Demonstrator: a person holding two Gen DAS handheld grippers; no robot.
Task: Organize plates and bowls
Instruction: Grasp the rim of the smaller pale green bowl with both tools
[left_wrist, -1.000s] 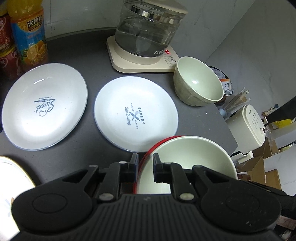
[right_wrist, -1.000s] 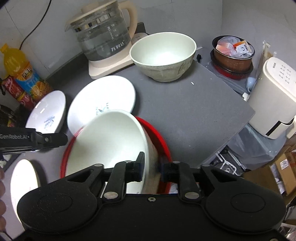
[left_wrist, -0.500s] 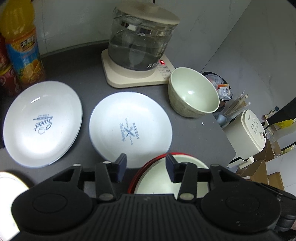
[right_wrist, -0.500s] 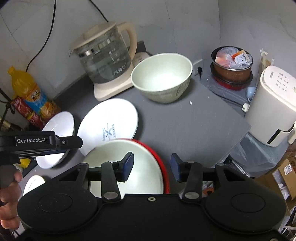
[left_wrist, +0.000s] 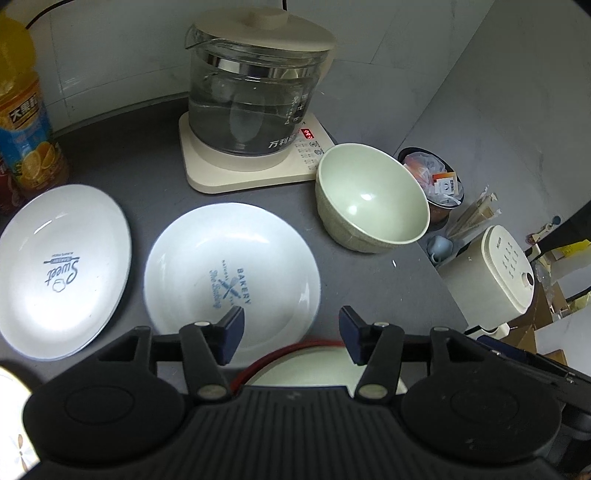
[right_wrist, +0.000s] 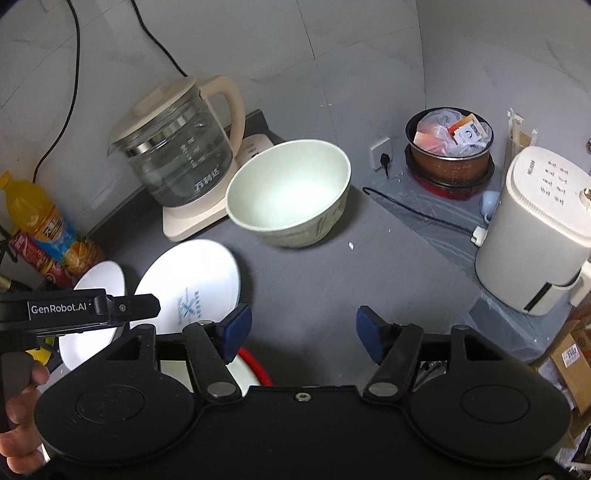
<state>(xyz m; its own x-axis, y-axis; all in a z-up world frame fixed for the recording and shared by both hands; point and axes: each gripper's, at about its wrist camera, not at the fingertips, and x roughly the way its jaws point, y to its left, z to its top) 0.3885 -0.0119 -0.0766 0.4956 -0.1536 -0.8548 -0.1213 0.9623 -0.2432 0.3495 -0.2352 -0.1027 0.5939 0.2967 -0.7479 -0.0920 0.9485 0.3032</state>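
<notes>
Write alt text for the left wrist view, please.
The left tool, its jaws opening and empty, hangs over a grey countertop above the Bakery plate, with a red-rimmed bowl below, a green bowl and a glass kettle beyond.

A home kitchen corner — grey worktop (left_wrist: 147, 162) with glass kettle (left_wrist: 251, 96), plates (left_wrist: 229, 266), bowl (left_wrist: 369, 199), rice cooker (right_wrist: 532, 229), juice bottle (left_wrist: 26, 125).

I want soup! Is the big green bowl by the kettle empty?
Empty. The green bowl stands upright beside the kettle, and both views show only its bare, shiny inside.
</notes>
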